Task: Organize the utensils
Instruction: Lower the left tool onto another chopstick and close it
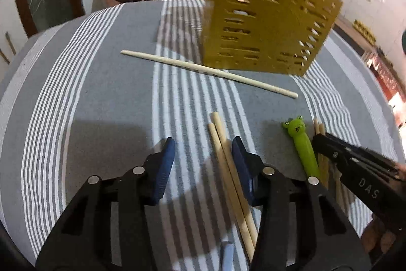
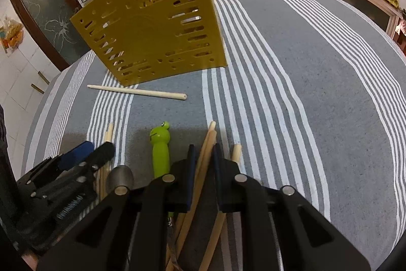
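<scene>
Left wrist view
Your left gripper (image 1: pixel 203 151): its blue pads stand apart above the striped cloth, pressing on nothing.
Chopstick pair (image 1: pixel 229 167): two pale sticks lie side by side between your pads, hard against the right-hand pad (image 1: pixel 241 162); you have open cloth on the other side up to the left-hand pad (image 1: pixel 165 164).
Single chopstick (image 1: pixel 208 73): lies alone further ahead, slanted across the cloth, its middle passing just in front of the yellow holder's lower edge.
Yellow holder (image 1: pixel 266 24): a slotted plastic box standing on the cloth at the far side, blurred at the top.
Frog utensil (image 1: pixel 303 144): green handle with a frog head, lying to the right of your gripper.
Your right gripper (image 1: pixel 322 141): comes in from the right edge, its tip over more pale sticks beside the frog.
Tablecloth (image 1: pixel 101 93): grey with white stripes, covering the table.

Right wrist view
Your right gripper (image 2: pixel 204 156): pads drawn close together, clamped on a bundle of chopsticks (image 2: pixel 209 136) that juts out ahead of the pads.
Loose stick (image 2: pixel 236 153): lies just outside the right pad, on the cloth.
Frog utensil (image 2: pixel 160 144): on the cloth just left of your gripper.
Spoon bowl (image 2: pixel 121 175): a grey metal bowl shows beside the frog; the rest is hidden.
Your left gripper (image 2: pixel 86 151): at the lower left, over two sticks.
Single chopstick (image 2: pixel 137 91): lies in front of the yellow holder (image 2: pixel 152 24).
</scene>
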Motion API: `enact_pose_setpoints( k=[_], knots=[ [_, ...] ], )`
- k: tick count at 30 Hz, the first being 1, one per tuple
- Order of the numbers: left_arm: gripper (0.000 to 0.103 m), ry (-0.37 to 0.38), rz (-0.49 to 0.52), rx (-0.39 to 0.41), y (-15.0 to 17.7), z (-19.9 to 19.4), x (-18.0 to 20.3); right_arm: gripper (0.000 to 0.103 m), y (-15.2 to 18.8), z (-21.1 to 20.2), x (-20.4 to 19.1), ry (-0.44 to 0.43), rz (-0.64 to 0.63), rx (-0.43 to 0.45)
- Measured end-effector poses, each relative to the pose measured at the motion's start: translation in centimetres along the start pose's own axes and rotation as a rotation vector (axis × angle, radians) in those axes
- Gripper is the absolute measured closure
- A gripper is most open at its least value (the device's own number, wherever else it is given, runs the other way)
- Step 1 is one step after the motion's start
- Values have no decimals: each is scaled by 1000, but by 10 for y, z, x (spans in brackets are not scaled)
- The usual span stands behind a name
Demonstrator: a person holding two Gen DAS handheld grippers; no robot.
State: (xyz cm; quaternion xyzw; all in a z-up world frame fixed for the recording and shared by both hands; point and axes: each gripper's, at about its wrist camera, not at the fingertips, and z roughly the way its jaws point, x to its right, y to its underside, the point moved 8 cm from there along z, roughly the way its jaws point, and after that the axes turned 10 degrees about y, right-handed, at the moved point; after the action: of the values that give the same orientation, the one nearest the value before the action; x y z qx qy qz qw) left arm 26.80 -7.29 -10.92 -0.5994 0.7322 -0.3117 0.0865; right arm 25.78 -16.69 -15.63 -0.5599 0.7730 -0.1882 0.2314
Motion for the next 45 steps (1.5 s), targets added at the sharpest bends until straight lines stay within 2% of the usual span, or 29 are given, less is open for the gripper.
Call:
enact_pose_setpoints(
  k=[5,21,25,28,30,32,38,45],
  knots=[
    [57,6,-62,11,-2,-6,-16,89,-1,1,-2,-4,6,2],
    [58,-56,27,-7,14,-1,-5,89,-1,0,-2,-17,6,11],
    [58,-57,21,-20,13,-1,-4,89,0,1,-2,-16,4,12],
    [72,-41,32,-37,8,3,-2,89,-1,2,-5,5,-8,4],
    [86,-33,31,-53,3,7,-3,89,-2,2,-7,26,-17,-6],
    [93,-21,27,-78,0,9,-5,89,-4,3,-9,58,-30,-25],
    [97,17,14,-118,-11,16,-8,94,-11,10,-14,89,-2,-68],
    [98,46,-14,-75,-14,13,-10,96,-15,10,-14,75,41,-44]
  ],
)
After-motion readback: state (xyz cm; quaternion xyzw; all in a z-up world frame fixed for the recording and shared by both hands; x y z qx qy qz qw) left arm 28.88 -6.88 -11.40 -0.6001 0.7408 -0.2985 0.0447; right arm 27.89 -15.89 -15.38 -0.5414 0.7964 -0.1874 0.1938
